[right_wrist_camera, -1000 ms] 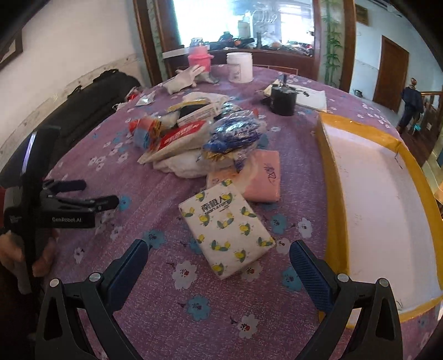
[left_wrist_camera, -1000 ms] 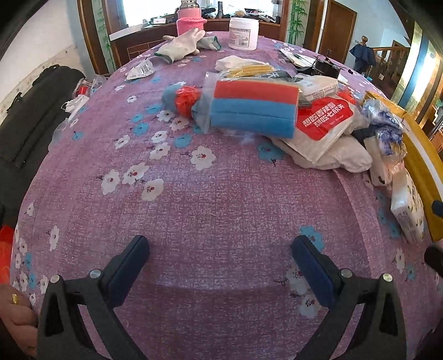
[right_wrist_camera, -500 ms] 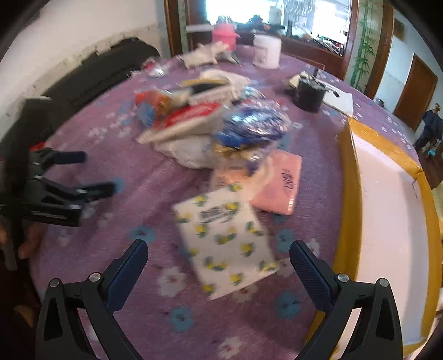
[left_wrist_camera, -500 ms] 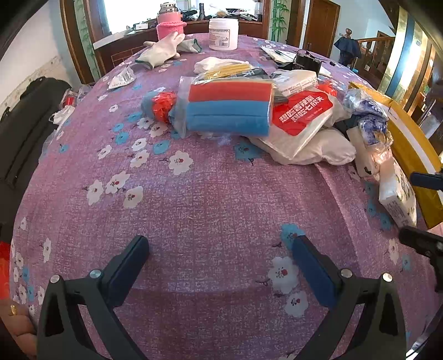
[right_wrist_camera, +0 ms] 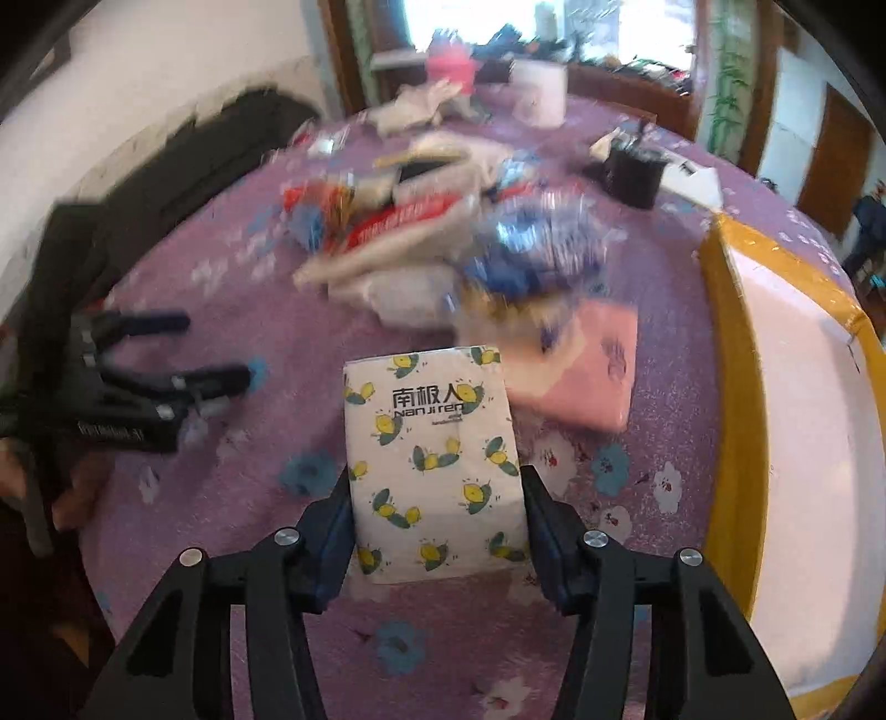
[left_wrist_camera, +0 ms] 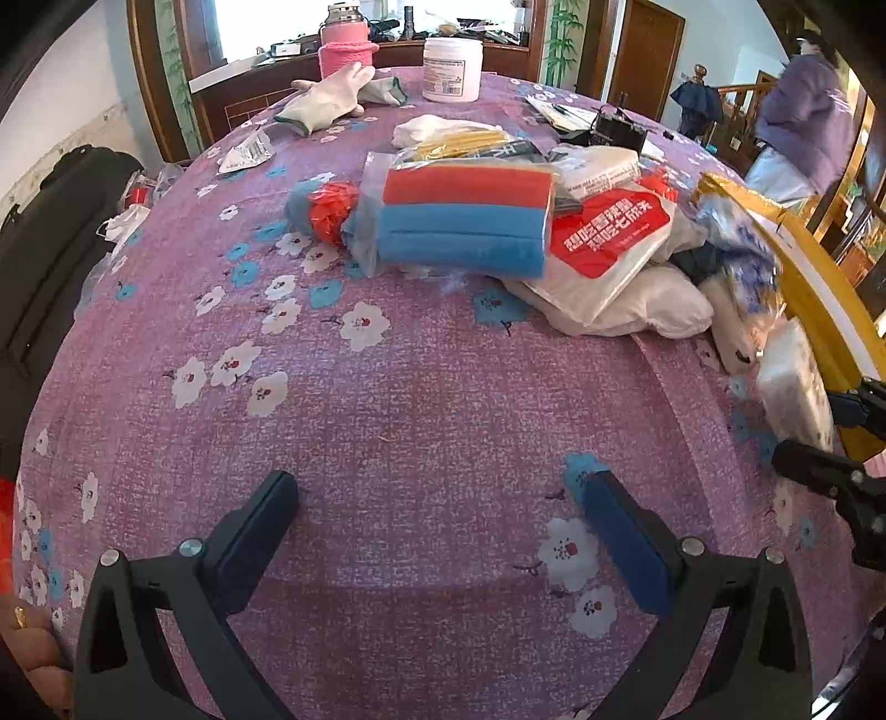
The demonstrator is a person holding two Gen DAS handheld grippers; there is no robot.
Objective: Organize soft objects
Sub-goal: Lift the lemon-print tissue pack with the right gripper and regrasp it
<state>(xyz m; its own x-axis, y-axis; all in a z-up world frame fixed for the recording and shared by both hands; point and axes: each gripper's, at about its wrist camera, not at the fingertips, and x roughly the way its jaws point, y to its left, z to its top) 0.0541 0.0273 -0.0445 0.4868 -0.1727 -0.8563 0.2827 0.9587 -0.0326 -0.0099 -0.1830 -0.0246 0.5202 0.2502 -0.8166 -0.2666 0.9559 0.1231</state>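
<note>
A white tissue pack with lemon print (right_wrist_camera: 434,454) lies on the purple floral tablecloth (right_wrist_camera: 581,637). My right gripper (right_wrist_camera: 437,498) has a finger against each side of the pack and is shut on it. A pink pack (right_wrist_camera: 581,376) lies just behind it. A pile of soft packets lies mid-table, with a red and blue sponge pack (left_wrist_camera: 465,221) and a red-labelled white bag (left_wrist_camera: 609,238). My left gripper (left_wrist_camera: 440,515) is open and empty, low over bare cloth. It shows in the right wrist view (right_wrist_camera: 166,382) at the left.
A yellow-rimmed white tray (right_wrist_camera: 731,387) stands at the right. White gloves (left_wrist_camera: 332,97), a white jar (left_wrist_camera: 451,69) and a pink-sleeved bottle (left_wrist_camera: 346,50) stand at the far side. A black cup (right_wrist_camera: 634,171) is at the back right. A black bag (left_wrist_camera: 50,232) lies left.
My right gripper has moved forward around the lemon tissue pack and closed on its sides. My left gripper has stayed open and shifted slightly over the cloth.
</note>
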